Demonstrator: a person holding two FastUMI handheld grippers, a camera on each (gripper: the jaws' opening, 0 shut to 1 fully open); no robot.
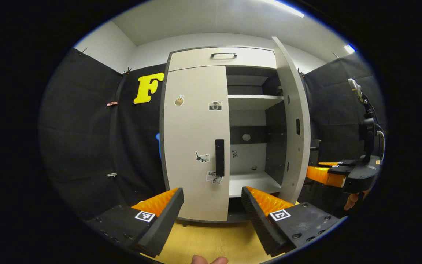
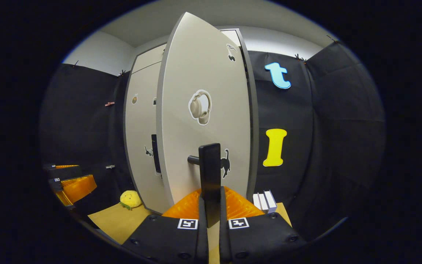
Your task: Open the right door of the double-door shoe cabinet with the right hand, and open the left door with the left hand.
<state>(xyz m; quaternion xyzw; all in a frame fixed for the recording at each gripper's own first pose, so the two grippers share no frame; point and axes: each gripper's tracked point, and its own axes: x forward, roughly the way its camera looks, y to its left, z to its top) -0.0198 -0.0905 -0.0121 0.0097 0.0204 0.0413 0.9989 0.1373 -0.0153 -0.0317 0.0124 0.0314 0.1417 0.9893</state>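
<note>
The left claw (image 1: 213,205) is open, its fingers spread wide and holding nothing. Straight ahead of it, a little apart, stands the left door (image 1: 196,143), shut, with its black handle (image 1: 219,157) just above the gap between the fingers. To the right of that handle the cabinet's inside (image 1: 253,146) lies open to view: bare white shelves and a dark back panel. Further right the right door (image 1: 291,124) stands swung out nearly edge-on, and beyond it the right claw (image 1: 328,172) is seen at the door's far side.

In the right gripper view, the left claw (image 2: 71,185) shows far off to the left, low down. A small yellow plush toy (image 2: 130,200) sits on the floor near the cabinet's foot. The right claw (image 2: 211,211) is closed on the right door's handle (image 2: 210,179), both fingers pressed against the black bar directly in front of the camera, and the right door (image 2: 203,121) rises just beyond. To its right a few small white boxes (image 2: 264,201) stand on the floor by the wall.

By my reading, the first half is done or nearly so: the right door is well open. The left door is untouched, and the left claw must yet close on its handle and pull.

The floor (image 1: 211,242) is pale yellow wood; black cloth walls (image 2: 324,128) surround the cabinet, with a white ceiling and strip lights above.
</note>
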